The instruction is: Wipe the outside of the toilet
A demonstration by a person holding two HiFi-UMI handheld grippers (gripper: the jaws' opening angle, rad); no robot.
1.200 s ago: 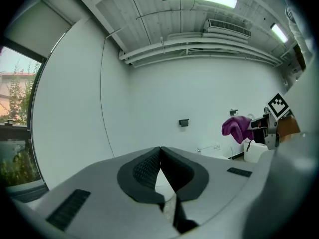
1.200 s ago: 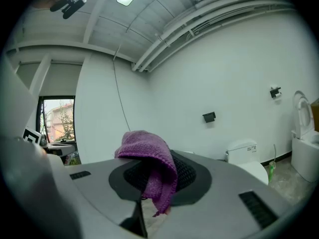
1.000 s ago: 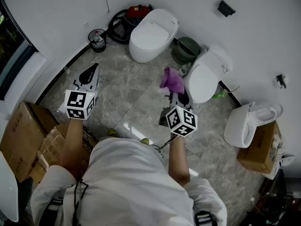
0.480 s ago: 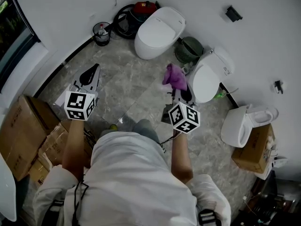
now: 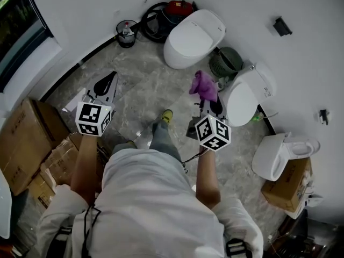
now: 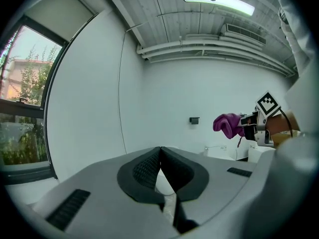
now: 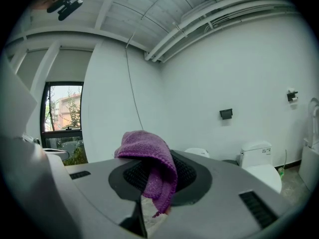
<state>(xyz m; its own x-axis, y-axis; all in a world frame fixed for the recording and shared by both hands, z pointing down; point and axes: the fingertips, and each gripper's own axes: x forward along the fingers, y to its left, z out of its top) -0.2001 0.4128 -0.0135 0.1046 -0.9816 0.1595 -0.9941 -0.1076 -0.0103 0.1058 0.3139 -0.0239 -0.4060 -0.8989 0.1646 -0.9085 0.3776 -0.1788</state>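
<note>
Grey marble-patterned floor (image 5: 137,82), a closed white toilet (image 5: 193,36) standing by the far wall, a second toilet (image 5: 243,100) to its right, a green bin (image 5: 226,62) between them, a third toilet (image 5: 271,157) nearer right, cardboard boxes (image 5: 27,144) stacked near left, a wire basket (image 5: 126,35) far left.

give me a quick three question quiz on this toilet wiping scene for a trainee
1. True or false: the left gripper holds the purple knitted cloth.
2. What stands between the oval white toilet and the white toilet with a cistern? A: a dark green round bin. B: a blue plastic stool. C: a metal ladder.
3. Short answer: is the cloth touching either toilet?

Key: 1 false, the left jaws are together on nothing and the right gripper is clamped on the cloth. 2 A. 3 no, it hangs in the air short of both.
</note>
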